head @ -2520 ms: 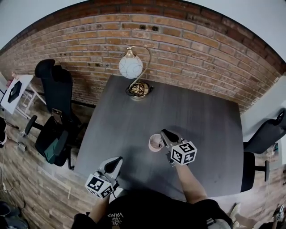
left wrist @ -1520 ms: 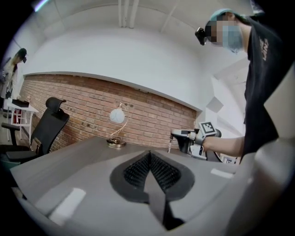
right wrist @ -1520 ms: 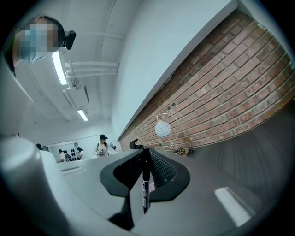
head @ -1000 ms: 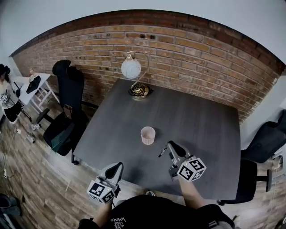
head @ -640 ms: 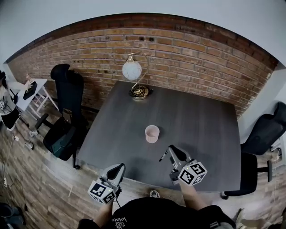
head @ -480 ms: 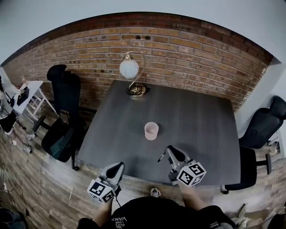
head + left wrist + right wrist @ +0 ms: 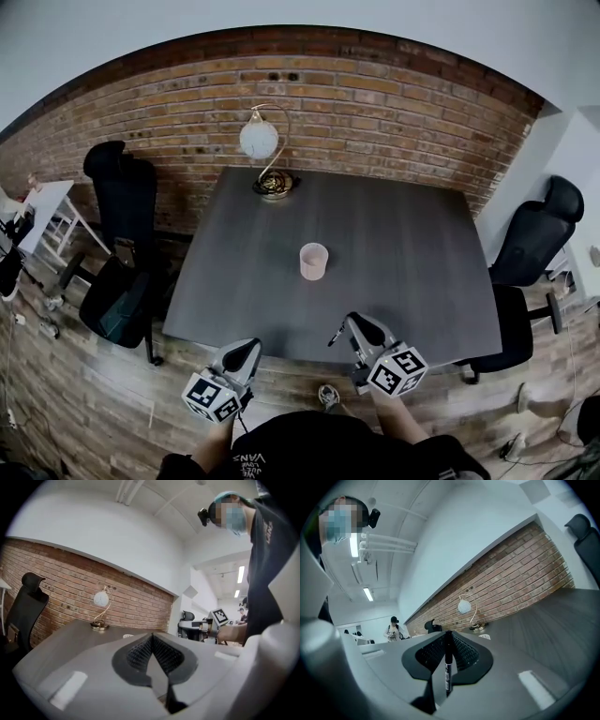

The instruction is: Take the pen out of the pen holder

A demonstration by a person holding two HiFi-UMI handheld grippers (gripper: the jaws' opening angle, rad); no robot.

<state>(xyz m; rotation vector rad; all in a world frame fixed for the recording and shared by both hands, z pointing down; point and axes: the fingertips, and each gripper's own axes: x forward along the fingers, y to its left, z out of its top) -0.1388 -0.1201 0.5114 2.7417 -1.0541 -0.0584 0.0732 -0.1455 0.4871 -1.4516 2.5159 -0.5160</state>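
Observation:
The pink pen holder (image 7: 313, 261) stands upright near the middle of the dark grey table (image 7: 412, 272), with nothing showing in it. It appears small and far off in the left gripper view (image 7: 127, 635) and in the right gripper view (image 7: 485, 636). My right gripper (image 7: 349, 327) hovers at the table's near edge, well back from the holder. It is shut on a black pen (image 7: 448, 667), which stands upright between its pads (image 7: 461, 653); one end of the pen (image 7: 336, 334) juts out to the left. My left gripper (image 7: 247, 350) is shut and empty (image 7: 152, 641), at the near edge left of the right one.
A globe lamp (image 7: 259, 139) with a brass base (image 7: 273, 185) stands at the table's far left by the brick wall. Black office chairs stand to the left (image 7: 117, 183) and right (image 7: 534, 234) of the table. A person's shoe (image 7: 325, 396) is on the wood floor below.
The right gripper has left the pen holder with the pen in its jaws. Both grippers have drawn back from the holder to the table's near edge, and the view has pulled back.

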